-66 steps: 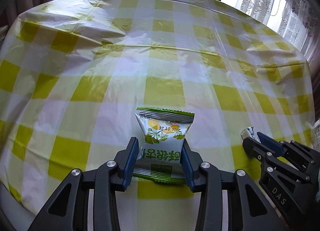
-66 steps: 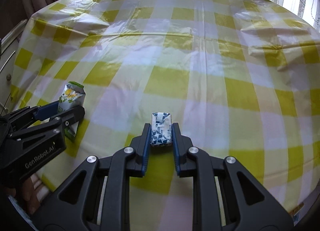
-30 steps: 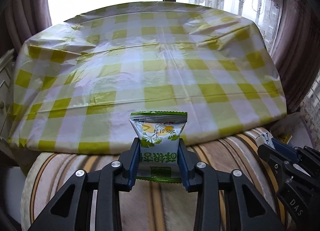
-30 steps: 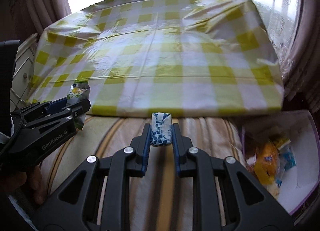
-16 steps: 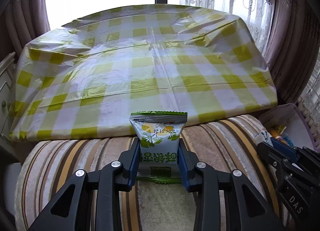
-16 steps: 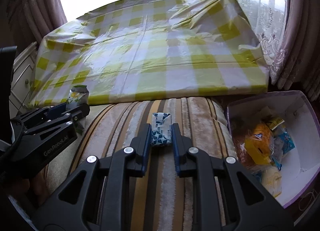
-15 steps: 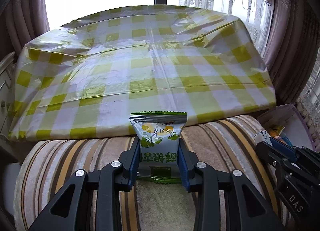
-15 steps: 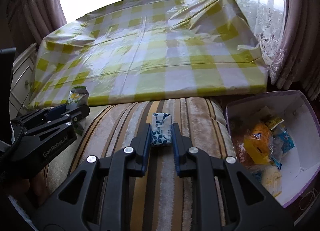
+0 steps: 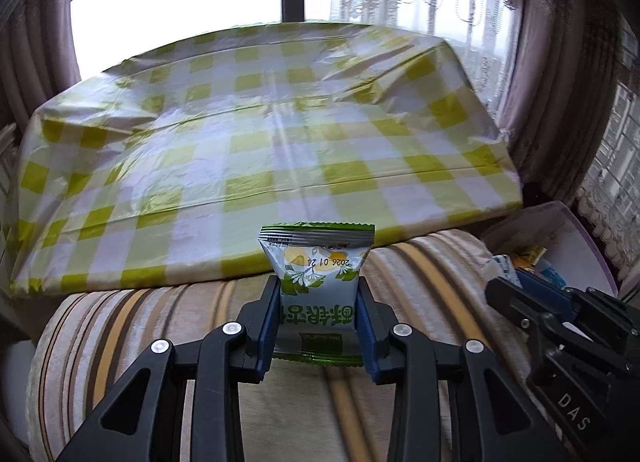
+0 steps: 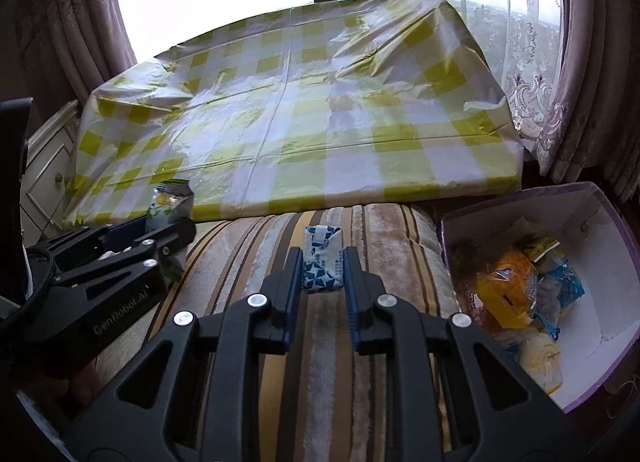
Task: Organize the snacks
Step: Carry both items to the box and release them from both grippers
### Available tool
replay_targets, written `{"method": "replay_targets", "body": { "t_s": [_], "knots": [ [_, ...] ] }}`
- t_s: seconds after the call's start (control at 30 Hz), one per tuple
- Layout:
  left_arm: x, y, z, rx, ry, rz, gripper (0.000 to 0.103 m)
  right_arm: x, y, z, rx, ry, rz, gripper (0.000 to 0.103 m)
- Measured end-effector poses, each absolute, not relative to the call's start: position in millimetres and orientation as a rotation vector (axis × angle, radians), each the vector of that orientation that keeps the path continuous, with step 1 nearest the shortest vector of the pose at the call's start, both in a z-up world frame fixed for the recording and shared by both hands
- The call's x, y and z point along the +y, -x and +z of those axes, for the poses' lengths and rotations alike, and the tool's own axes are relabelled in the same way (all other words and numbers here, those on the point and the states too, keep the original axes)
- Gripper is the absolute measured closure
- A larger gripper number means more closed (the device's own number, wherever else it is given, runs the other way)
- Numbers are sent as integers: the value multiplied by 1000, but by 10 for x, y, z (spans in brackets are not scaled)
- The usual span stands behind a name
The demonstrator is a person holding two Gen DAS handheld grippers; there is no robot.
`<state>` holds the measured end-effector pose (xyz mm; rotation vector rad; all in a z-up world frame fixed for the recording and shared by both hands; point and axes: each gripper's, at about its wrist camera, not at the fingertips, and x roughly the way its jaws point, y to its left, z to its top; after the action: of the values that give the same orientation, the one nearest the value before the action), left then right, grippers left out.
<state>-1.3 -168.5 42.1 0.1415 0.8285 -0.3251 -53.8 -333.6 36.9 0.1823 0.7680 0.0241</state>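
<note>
My left gripper is shut on a green and white snack packet and holds it upright above a striped cushion. My right gripper is shut on a small blue and white wrapped snack above the same cushion. The left gripper and its packet show at the left of the right wrist view. A white box with a purple rim, holding several snacks, stands on the floor at the right; its edge shows in the left wrist view.
A table under a yellow and white checked cloth lies beyond the cushion, bare of snacks. Curtains hang at the right and left. A white cabinet stands at the far left.
Both grippers have drawn back from the table with their snacks, over the striped cushion. The snack box has come further into view at the right.
</note>
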Motion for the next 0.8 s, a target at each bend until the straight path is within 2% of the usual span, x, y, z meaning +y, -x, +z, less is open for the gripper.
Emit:
{"method": "replay_targets", "body": {
  "t_s": [0.8],
  "knots": [
    [-2287,385,610,789,-235,-485,67,-4078,891,412,808,-267,-121,80]
  ]
}}
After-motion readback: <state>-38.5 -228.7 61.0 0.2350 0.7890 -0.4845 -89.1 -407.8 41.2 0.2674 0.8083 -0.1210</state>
